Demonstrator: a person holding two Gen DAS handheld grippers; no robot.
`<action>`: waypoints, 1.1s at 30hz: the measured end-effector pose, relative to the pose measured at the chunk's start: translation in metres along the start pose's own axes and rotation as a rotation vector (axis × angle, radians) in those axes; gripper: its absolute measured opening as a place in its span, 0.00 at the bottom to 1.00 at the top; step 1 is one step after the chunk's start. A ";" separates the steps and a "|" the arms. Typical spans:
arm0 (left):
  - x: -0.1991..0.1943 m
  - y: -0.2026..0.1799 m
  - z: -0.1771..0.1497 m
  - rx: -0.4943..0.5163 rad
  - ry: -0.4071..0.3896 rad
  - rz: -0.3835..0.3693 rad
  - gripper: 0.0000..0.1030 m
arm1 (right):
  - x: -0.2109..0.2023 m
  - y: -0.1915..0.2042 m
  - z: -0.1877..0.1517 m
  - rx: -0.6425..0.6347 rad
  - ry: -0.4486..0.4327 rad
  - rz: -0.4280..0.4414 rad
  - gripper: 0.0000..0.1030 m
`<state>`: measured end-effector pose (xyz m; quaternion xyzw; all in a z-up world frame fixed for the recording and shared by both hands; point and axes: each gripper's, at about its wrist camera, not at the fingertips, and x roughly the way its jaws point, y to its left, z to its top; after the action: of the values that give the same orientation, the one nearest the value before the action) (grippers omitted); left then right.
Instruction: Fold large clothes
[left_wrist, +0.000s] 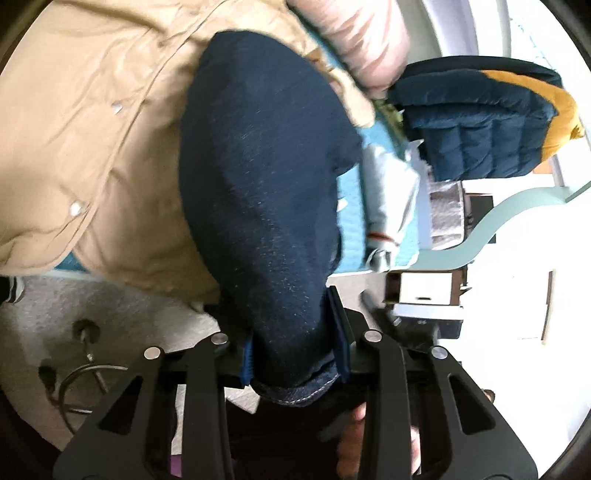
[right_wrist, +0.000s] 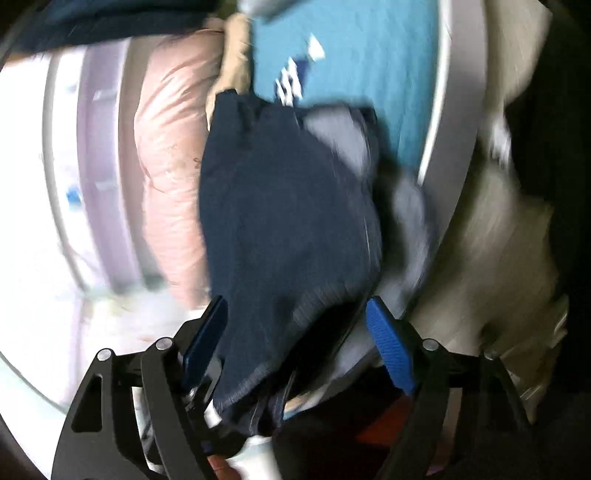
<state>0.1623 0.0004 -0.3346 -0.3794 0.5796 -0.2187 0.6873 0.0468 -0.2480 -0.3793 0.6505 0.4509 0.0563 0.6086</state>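
Observation:
A dark navy denim garment (left_wrist: 266, 184) hangs from my left gripper (left_wrist: 291, 345), bunched thick between the two blue pads, which press on it from both sides. In the right wrist view the same navy garment (right_wrist: 288, 206) lies across the bed, and its hemmed edge sags between the fingers of my right gripper (right_wrist: 297, 338). Those jaws stand wide apart. The left blue pad (right_wrist: 207, 339) brushes the cloth, while the right blue pad (right_wrist: 388, 350) is clear of it. The right view is blurred.
On the teal bed sheet (right_wrist: 351, 55) lie a beige jacket (left_wrist: 92, 129), a pink puffer (right_wrist: 170, 166), a navy-and-yellow puffer (left_wrist: 480, 122) and a grey garment (right_wrist: 343, 129). The bed's white rim (right_wrist: 454, 147) borders pale carpet (left_wrist: 110, 306) with a cable (left_wrist: 85, 369).

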 end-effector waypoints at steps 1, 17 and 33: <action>-0.001 -0.007 0.003 0.003 -0.011 -0.013 0.31 | 0.003 -0.005 -0.005 0.063 0.016 0.031 0.75; -0.005 -0.019 0.017 -0.036 -0.047 -0.078 0.31 | 0.044 -0.030 -0.026 0.383 0.080 0.326 0.88; -0.002 -0.019 0.015 -0.082 -0.045 -0.115 0.31 | 0.053 -0.031 -0.009 0.421 0.081 0.441 0.90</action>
<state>0.1790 -0.0055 -0.3182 -0.4448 0.5497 -0.2253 0.6703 0.0566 -0.2108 -0.4284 0.8418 0.3244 0.1184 0.4148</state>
